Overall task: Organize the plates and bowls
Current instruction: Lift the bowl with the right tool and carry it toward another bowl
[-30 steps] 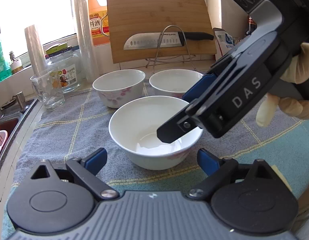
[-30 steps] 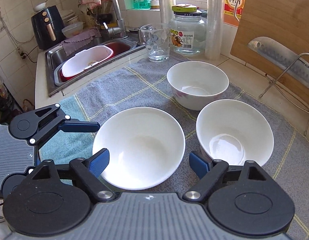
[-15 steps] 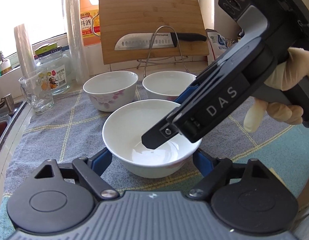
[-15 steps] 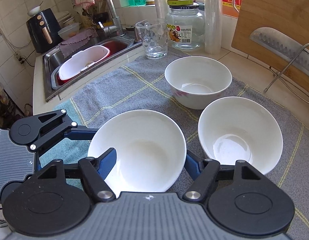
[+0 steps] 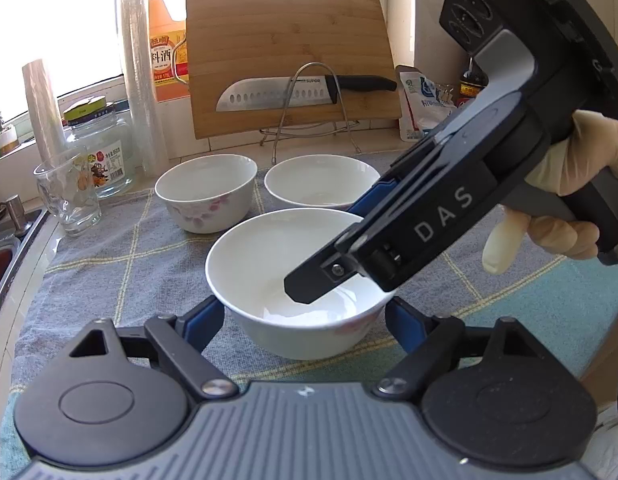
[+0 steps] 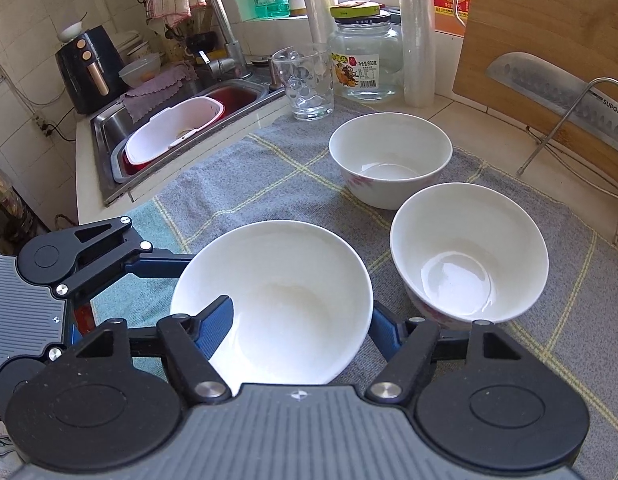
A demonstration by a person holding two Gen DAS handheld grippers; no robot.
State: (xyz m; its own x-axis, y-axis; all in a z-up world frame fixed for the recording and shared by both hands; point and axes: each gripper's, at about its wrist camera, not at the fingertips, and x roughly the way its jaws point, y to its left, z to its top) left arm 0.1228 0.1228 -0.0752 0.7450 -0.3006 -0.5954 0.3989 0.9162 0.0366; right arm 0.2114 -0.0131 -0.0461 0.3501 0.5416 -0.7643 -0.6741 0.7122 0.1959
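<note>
Left wrist view shows three white bowls standing apart on a grey checked towel, none nested yet; the nearest bowl sits between the spread fingers of the left gripper, whose blue pads flank its sides low down, and I cannot tell whether they touch the wall; the right gripper reaches across from the right, one finger dipping inside this bowl and the other outside its far rim, so its jaws straddle the wall, parted and not visibly clamped; right wrist view confirms this: one blue pad lies inside the near bowl and the other outside by its right side, with the left gripper alongside at the bowl's left; the flowered bowl stands at the back left near a drinking glass and a glass jar, and the third bowl at the back right, just in front of the cutting board with its knife on the wire rack; no plates are in sight; by my judgement the organizing has scarcely begun: the first bowl is only being taken hold of, and lifting it and stacking all three remain to be done
</note>
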